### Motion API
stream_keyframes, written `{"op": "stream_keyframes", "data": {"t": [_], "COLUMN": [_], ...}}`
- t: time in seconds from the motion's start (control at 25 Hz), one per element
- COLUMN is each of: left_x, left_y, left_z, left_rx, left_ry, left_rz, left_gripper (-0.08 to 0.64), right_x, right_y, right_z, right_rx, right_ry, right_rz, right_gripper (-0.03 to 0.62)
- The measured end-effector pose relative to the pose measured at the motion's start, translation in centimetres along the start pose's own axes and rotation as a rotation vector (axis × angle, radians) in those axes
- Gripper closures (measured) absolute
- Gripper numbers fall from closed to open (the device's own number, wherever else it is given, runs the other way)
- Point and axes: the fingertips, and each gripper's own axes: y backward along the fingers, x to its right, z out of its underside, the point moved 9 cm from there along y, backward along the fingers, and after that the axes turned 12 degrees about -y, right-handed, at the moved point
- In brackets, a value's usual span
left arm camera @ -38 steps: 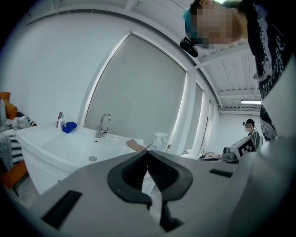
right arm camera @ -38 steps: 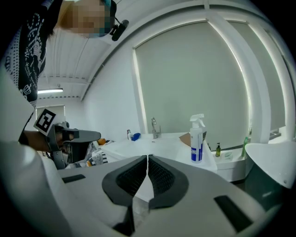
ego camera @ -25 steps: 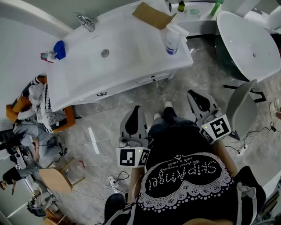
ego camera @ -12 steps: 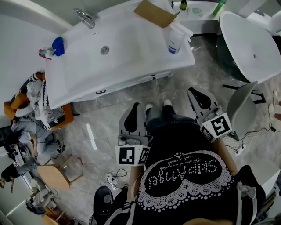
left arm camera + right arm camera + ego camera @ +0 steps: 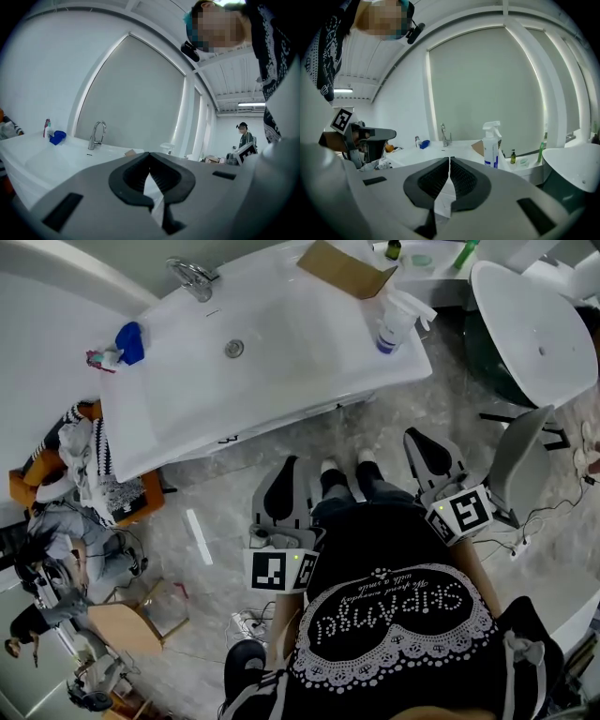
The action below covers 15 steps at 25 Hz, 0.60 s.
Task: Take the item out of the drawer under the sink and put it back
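Left gripper (image 5: 290, 465) and right gripper (image 5: 413, 435) were both pinched shut, empty. Item lay unseen, presumably inside the closed drawer (image 5: 281, 424) under the sink (image 5: 281, 343); heft and stiffness unknowable. Small dark handle (image 5: 225, 439) looked the first hold.

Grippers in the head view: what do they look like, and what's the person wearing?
The left gripper and right gripper are grey shells with black ribbed pads, each bearing a white cube with black square markers. The person wears a black top with studded lettering.
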Motion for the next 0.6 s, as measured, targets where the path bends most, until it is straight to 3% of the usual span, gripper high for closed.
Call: {"op": "stream_keyframes", "data": {"t": [0.6], "left_x": [-5.8], "left_y": [2.6], "left_z": [1.4], "left_rx": [-0.03], "left_ry": [0.015], "left_rz": [0.056], "left_gripper": [0.556], "right_x": [-3.8], "right_y": [-1.9], "right_z": [3.2], "right_rx": [-0.015], "right_ry": [-0.025], "right_rz": [0.106], "right_gripper": [0.572]}}
